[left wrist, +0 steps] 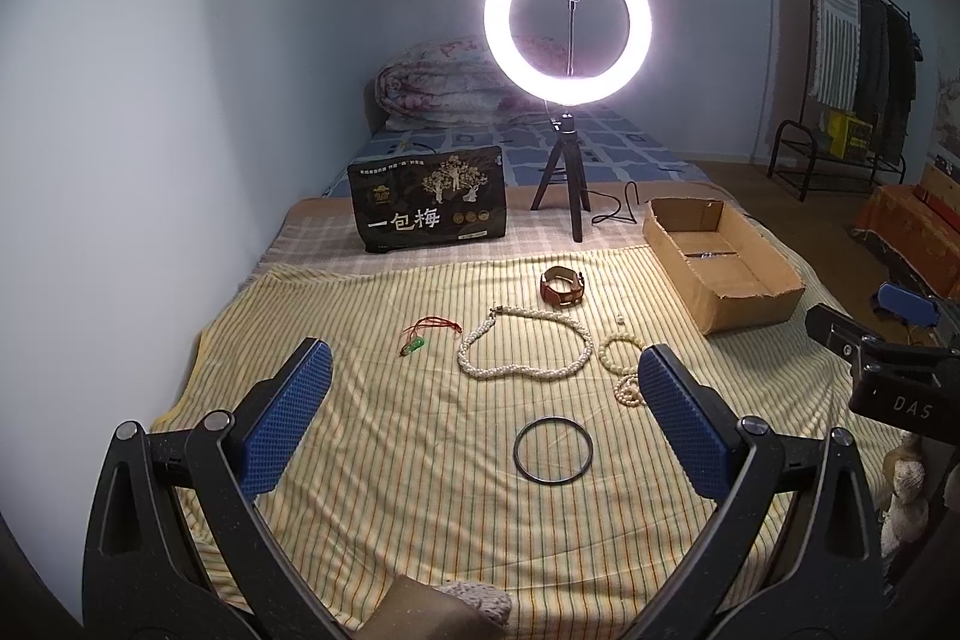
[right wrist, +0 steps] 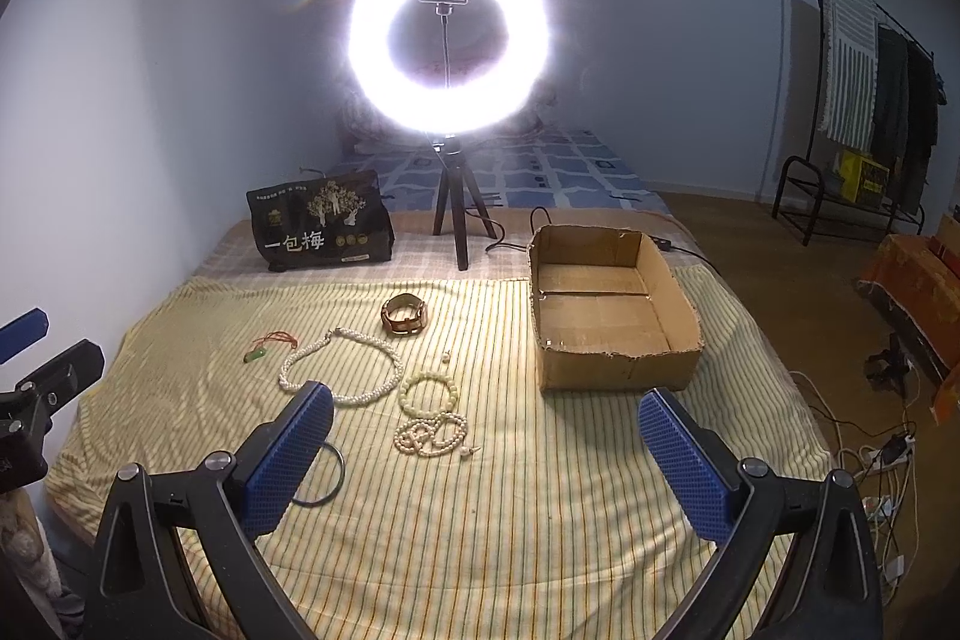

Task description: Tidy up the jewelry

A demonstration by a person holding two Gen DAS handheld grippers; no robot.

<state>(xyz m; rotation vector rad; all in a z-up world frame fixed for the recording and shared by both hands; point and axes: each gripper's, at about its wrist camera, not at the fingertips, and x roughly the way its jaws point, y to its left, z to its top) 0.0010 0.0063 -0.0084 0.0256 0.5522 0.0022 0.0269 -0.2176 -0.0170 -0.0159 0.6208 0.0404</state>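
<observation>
Claws, left (left wrist: 485, 388) and right (right wrist: 486, 430), gape empty above jewelry; cardboard box (right wrist: 618, 361) seemingly holds nothing.

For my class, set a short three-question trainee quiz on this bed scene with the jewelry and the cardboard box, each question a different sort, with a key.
1. True or false: the cardboard box already holds the pearl necklace.
2. Multiple choice: what lies nearest the left claw? A) the brown watch B) the dark bangle C) the red-corded green pendant
3. Fill in: both the left claw and the right claw are ____, gripping nothing.

Key
1. False: the necklace lies on the striped cloth, outside the box.
2. B
3. open
</observation>
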